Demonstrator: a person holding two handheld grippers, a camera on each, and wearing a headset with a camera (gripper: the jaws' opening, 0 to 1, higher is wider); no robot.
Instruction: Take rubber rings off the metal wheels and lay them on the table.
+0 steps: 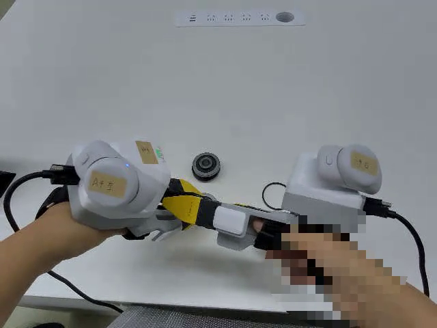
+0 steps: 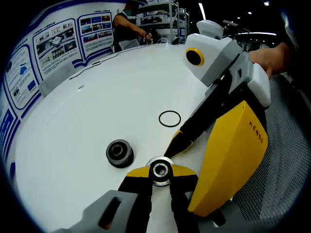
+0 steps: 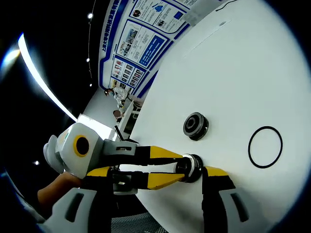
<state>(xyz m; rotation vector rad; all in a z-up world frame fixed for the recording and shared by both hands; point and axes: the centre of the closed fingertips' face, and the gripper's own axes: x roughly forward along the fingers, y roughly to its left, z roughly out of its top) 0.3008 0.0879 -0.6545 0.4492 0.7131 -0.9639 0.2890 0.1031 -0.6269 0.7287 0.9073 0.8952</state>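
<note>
Left gripper view had the left gripper closed on a small metal wheel, its two yellow tips pinching it from either side just above the white table. The right gripper came in from the right of that view with its jaws spread apart. One narrow yellow-and-black tip touched the held wheel's upper edge, while the broader yellow jaw stood clear of it, so that gripper held nothing. In the right gripper view the same wheel sat against the inner side of that gripper's right-hand jaw tip, with the left gripper's jaws reaching in from the left. Whether a ring was on the held wheel could not be told. A second wheel, dark around its rim, lay flat on the table near the held one and apart from both grippers. One thin black rubber ring lay loose on the table farther out, clear of the second wheel. In the head view the two grippers met low in front of the person, and a power strip lay near the table's far edge.
</note>
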